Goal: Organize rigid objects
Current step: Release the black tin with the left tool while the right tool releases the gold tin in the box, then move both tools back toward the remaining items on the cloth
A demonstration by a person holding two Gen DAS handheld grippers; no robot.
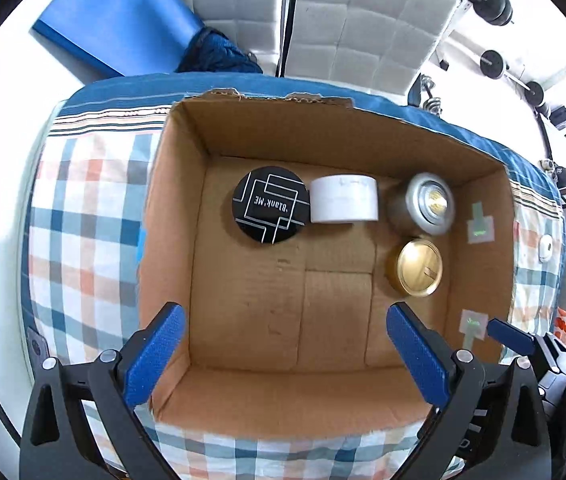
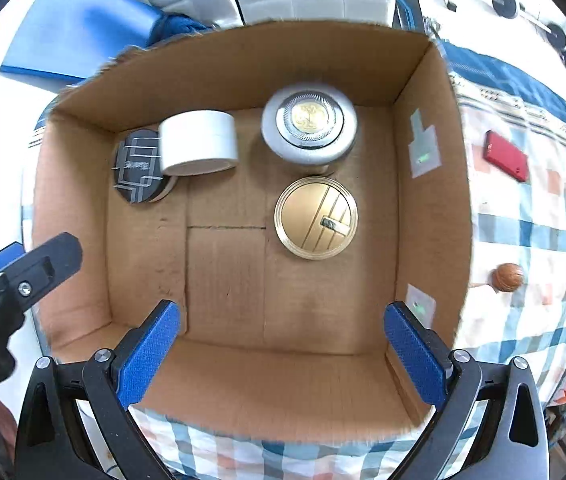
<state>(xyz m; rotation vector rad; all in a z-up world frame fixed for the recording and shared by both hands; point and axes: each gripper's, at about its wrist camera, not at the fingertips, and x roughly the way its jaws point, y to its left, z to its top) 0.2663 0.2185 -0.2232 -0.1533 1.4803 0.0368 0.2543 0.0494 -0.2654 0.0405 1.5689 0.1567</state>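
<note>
You had four round containers in the cardboard box (image 2: 219, 60): a black tin (image 1: 270, 205) (white line pattern) tilted beside a white jar (image 1: 344, 199) on its side, a silver jar (image 2: 309, 125) upright, and a gold tin (image 2: 316, 218) just before it.

Plaid bedsheet (image 1: 83, 216), padded white headboard (image 1: 363, 20), blue cushion (image 1: 115, 12), bright daylight

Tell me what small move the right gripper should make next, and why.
Probably swing the open, empty right gripper rightward toward the brown wooden ball lying on the checked bedspread outside the cardboard box, since four round containers already sit inside.
</note>
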